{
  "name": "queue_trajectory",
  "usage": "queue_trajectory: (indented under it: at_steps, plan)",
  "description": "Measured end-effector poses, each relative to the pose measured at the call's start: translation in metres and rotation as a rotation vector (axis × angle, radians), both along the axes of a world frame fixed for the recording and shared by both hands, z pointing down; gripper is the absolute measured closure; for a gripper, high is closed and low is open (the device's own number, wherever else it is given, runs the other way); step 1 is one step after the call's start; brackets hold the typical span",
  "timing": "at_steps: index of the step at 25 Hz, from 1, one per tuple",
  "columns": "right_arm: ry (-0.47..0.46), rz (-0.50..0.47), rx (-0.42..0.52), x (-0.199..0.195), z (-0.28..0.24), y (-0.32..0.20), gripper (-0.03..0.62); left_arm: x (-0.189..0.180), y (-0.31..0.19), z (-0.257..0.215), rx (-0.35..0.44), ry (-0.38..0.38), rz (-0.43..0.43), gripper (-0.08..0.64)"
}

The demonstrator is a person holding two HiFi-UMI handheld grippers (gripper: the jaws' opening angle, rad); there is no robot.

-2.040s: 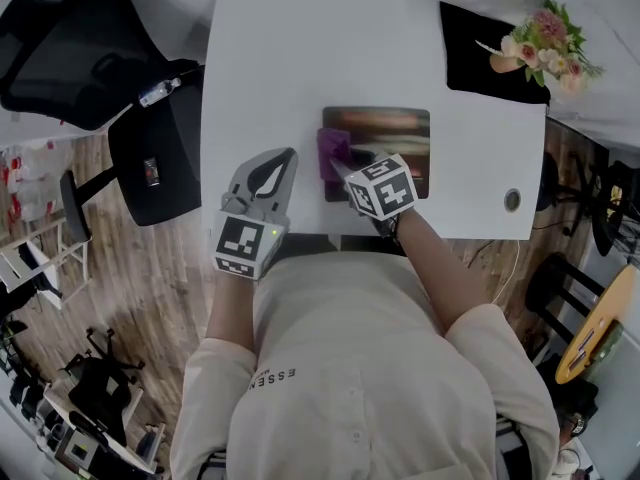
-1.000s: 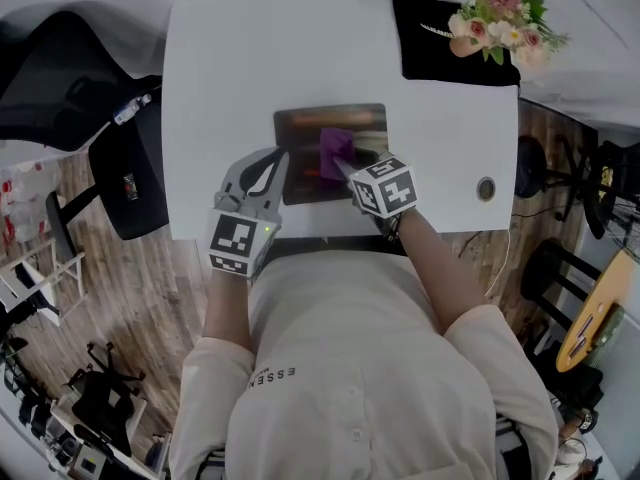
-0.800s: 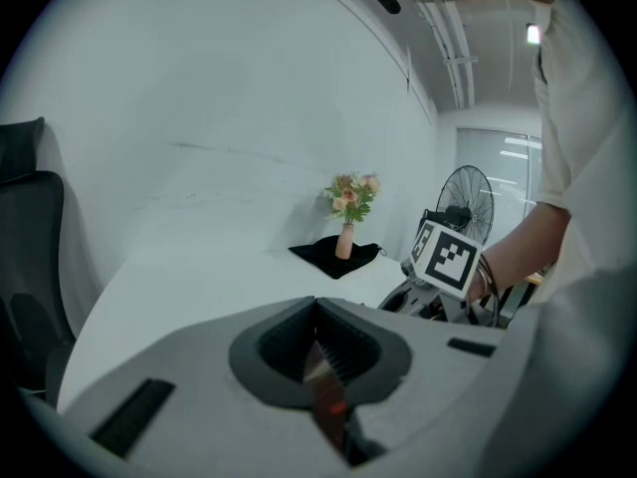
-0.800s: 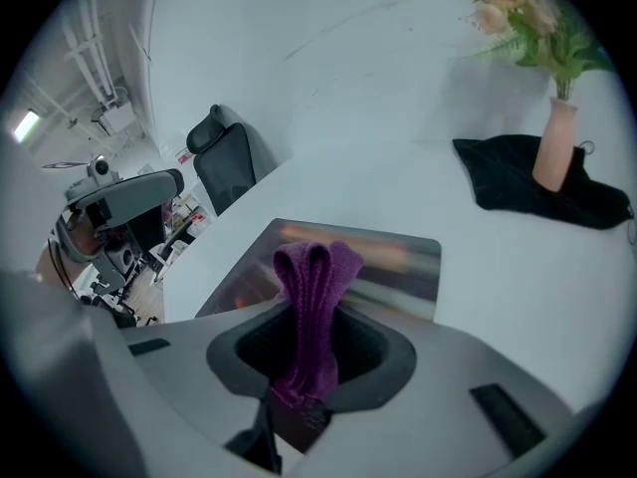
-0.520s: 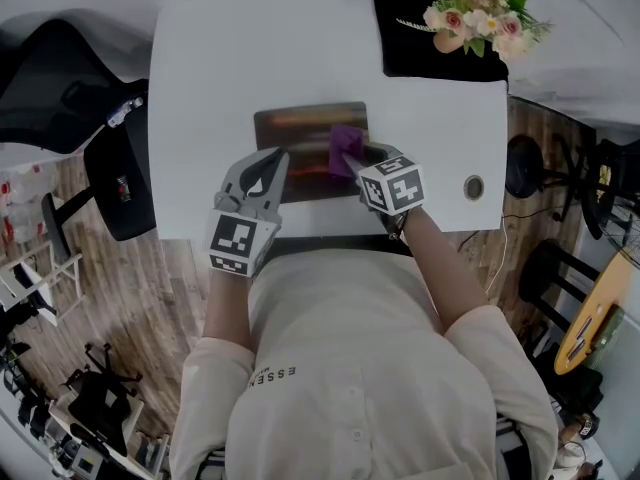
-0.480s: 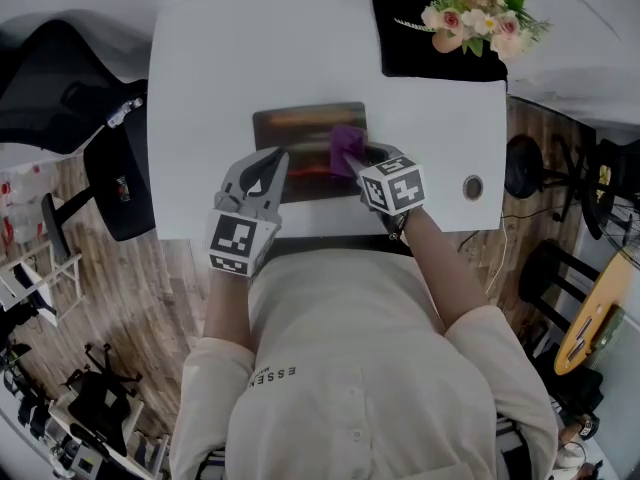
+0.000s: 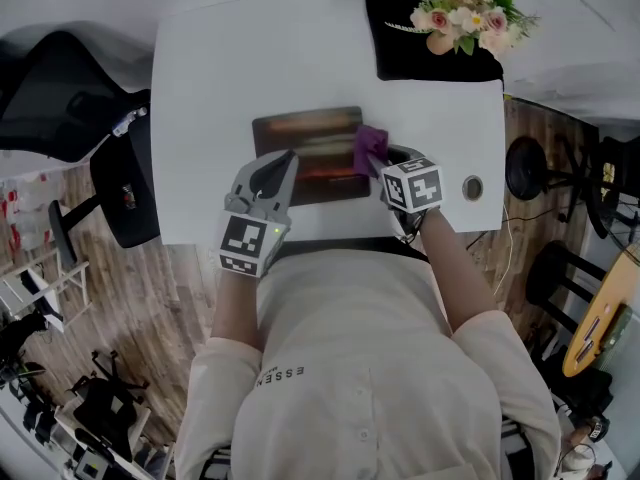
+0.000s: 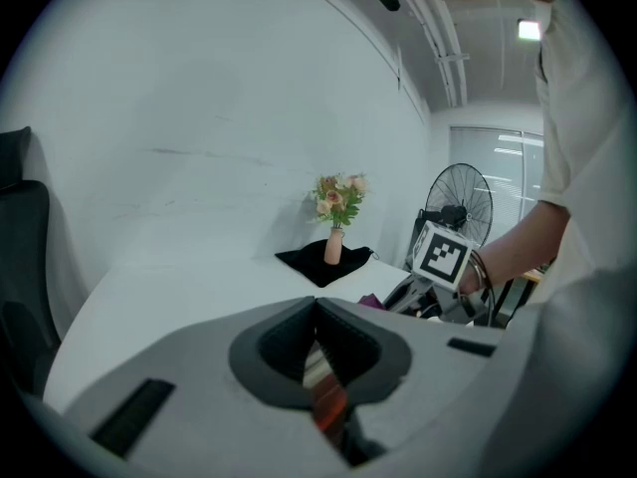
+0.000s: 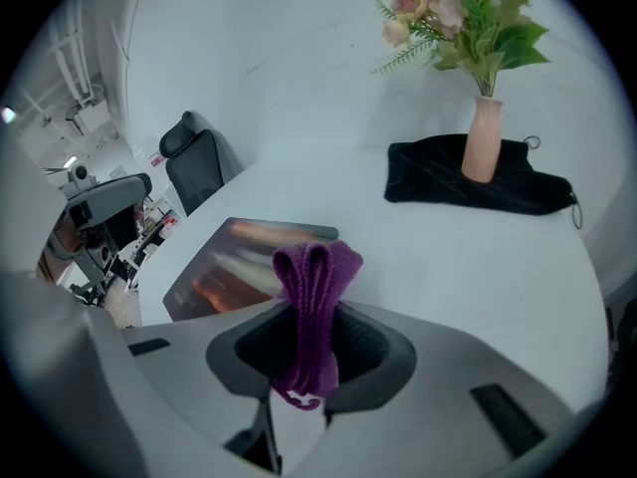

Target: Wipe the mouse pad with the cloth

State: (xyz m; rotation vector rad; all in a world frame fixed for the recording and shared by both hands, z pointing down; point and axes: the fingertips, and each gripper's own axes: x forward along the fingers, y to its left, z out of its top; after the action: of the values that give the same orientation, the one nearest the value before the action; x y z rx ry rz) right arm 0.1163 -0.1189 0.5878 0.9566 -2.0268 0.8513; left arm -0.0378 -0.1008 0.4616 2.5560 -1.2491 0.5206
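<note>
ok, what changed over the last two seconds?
The right gripper swept the purple cloth left to right across the mouse pad, from its left edge to its right edge. The left gripper went from beside the pad's left edge to over its near left part. Unchanged: right fingers shut on the cloth, left fingers shut and empty.

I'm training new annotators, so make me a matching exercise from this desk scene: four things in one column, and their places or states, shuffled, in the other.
Things:
1. purple cloth
2. mouse pad
3. vase of flowers
4. left gripper

Places or states:
A. stands on a black cloth
B. fingers together, tips over the pad's near left part
C. lies flat on the white desk
D. pinched between the fingers of the right gripper

Pairs: 1-D, 2-C, 3-A, 4-B
</note>
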Motion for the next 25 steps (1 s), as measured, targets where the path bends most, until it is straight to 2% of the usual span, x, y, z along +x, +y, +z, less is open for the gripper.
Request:
queue_trajectory:
  at_steps: [5,10,17,25]
  plan:
    - [0.040,0.058,0.033,0.012,-0.009,-0.005,0.491,-0.005,-0.002,-0.005,0.015,-0.004,0.019,0.558]
    - [-0.005,0.098,0.080,-0.002,-0.032,-0.007,0.492,-0.021,0.000,-0.010,0.025,0.002,0.036,0.558]
    - [-0.083,-0.006,0.066,-0.085,-0.047,0.020,0.492,-0.065,0.012,-0.005,0.014,-0.001,0.049,0.558]
    - [-0.124,-0.130,-0.013,-0.180,-0.035,0.066,0.492,-0.127,0.027,0.006,-0.009,0.007,0.028,0.558]
